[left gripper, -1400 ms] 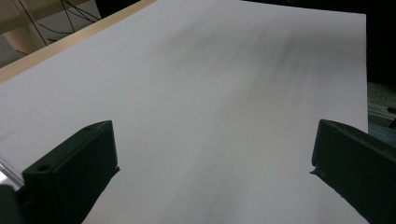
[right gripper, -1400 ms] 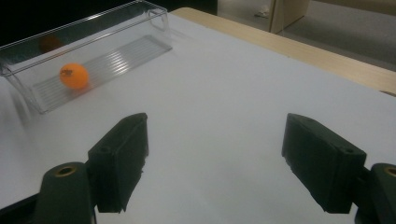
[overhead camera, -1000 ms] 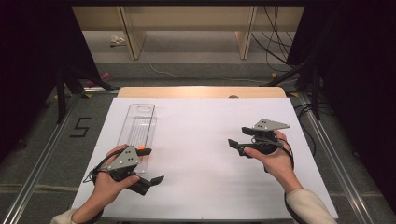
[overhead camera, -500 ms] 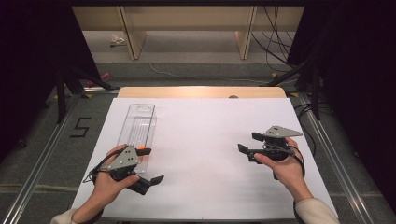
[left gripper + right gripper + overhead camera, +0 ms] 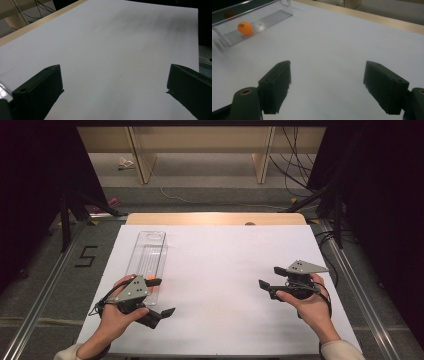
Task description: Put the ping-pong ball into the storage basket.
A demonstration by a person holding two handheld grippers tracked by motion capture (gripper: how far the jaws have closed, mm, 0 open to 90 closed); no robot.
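Nearest the person, the left gripper [image 5: 159, 297] lay low over the white table [image 5: 225, 270], jaws wide apart and empty. The right gripper [image 5: 272, 277] hovered at the table's right side, jaws also wide apart with nothing between them. Farther back on the left, an orange ball [image 5: 245, 27] sat inside the clear tray [image 5: 147, 255], just beside the left gripper.

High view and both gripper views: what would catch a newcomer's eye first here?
The orange ball stands out, lying inside the long clear tray at the left of the white table. Next come the two grippers: the left gripper beside the tray's near end, the right gripper over bare table at the right, both with jaws open and nothing between them.
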